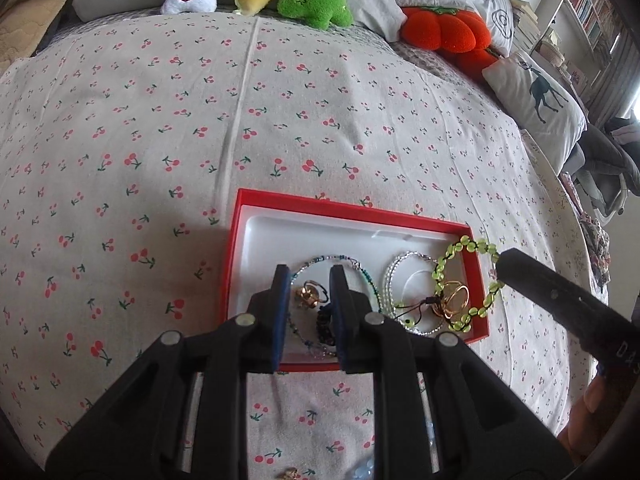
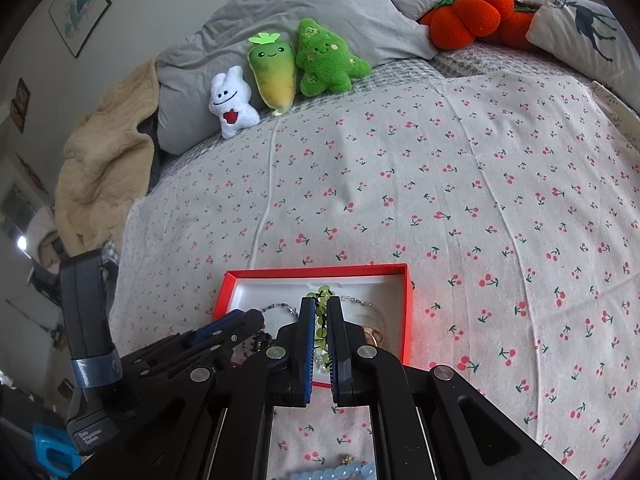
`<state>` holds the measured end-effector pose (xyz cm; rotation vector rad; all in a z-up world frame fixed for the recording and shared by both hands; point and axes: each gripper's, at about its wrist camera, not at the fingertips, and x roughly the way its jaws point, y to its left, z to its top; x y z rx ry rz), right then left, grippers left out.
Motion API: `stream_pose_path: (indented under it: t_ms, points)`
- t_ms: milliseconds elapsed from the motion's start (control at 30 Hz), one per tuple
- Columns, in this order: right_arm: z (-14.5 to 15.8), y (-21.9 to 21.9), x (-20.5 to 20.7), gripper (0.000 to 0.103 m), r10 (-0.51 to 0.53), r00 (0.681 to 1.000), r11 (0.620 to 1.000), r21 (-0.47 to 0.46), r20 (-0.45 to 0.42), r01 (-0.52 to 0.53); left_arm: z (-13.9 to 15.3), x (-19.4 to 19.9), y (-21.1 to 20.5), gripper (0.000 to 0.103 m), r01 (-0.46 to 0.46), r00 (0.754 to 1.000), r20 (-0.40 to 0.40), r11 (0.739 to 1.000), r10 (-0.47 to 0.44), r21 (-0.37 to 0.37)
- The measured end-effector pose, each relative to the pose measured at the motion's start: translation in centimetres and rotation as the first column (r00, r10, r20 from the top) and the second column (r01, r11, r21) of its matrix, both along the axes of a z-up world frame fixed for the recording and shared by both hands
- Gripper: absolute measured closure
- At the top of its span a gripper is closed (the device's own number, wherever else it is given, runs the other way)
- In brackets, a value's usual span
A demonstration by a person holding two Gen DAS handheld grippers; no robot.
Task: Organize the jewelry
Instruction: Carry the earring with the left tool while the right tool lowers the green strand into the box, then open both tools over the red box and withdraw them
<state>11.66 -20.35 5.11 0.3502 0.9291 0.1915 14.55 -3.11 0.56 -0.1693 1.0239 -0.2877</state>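
Observation:
A red box [image 1: 352,211] with a white liner lies on the cherry-print bedspread. Inside are a thin beaded necklace [image 1: 362,270], a clear bead bracelet [image 1: 390,280], gold rings [image 1: 456,300] and a dark charm [image 1: 325,322]. My left gripper [image 1: 309,280] is open above the box's near left part, empty. My right gripper [image 2: 320,312] is shut on a green bead bracelet [image 2: 322,296] and holds it over the box [image 2: 320,270]; in the left wrist view the bracelet [image 1: 466,242] hangs across the box's right wall from the right gripper's tip [image 1: 506,266].
A small gold piece [image 2: 347,459] and a pale blue bead bracelet [image 2: 340,472] lie on the bedspread in front of the box. Plush toys [image 2: 276,76], an orange pumpkin cushion [image 2: 468,12] and pillows line the far end of the bed.

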Motion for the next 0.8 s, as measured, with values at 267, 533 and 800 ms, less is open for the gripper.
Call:
stream_pose_path:
  t_ms: [267, 533, 800]
  points:
    - [-1.6, -1.1, 1.0, 0.089, -0.034, 0.999, 0.999, -0.012, -0.033, 0.034, 0.9, -0.4, 0.1, 0.062, 0.006, 1.000, 0.020, 1.000, -0.006, -0.004]
    - [-0.5, -1.7, -0.1, 0.086, -0.039, 0.999, 0.998, -0.048, -0.026, 0.038, 2.5, -2.5, -0.1, 0.034, 0.049, 0.998, 0.037, 0.999, -0.050, 0.022]
    - [0.3, -2.0, -2.7, 0.034, -0.013, 1.000, 0.995, -0.103, 0.013, 0.014, 2.4, -4.8, 0.1, 0.028, 0.080, 0.997, 0.000, 0.994, -0.081, 0.077]
